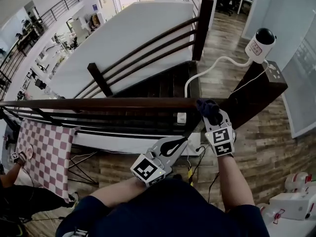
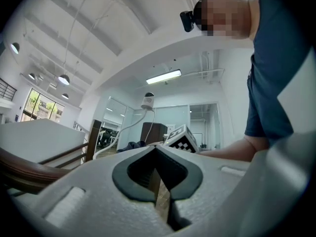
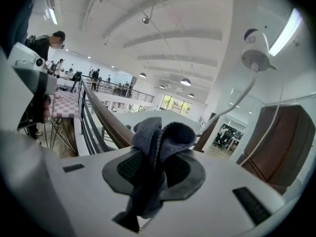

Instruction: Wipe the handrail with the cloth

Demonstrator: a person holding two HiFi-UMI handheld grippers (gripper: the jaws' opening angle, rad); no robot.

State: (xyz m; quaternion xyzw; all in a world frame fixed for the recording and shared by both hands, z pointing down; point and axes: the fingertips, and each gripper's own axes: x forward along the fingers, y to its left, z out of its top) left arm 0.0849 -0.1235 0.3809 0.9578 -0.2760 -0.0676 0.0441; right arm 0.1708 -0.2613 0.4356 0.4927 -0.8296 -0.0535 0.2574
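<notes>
Head view, from the left: the left gripper (image 1: pixel 173 145) sits on the near side of the handrail (image 1: pixel 98 102), jaws closed together on nothing. The dark wooden rail runs left to right. The right gripper (image 1: pixel 211 116) is nearer to it, pinching a bunched grey-blue cloth (image 1: pixel 207 105) that seems to rest on the rail's right end. The wipe would likely go leftward.

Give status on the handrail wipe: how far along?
Done: the cloth is clamped in the right claw. In hand: cloth is at the handrail, at the end by the post. Left: the rail's length leftward; no wiped stretch can be told. Left claw is shut, empty, off the rail.
</notes>
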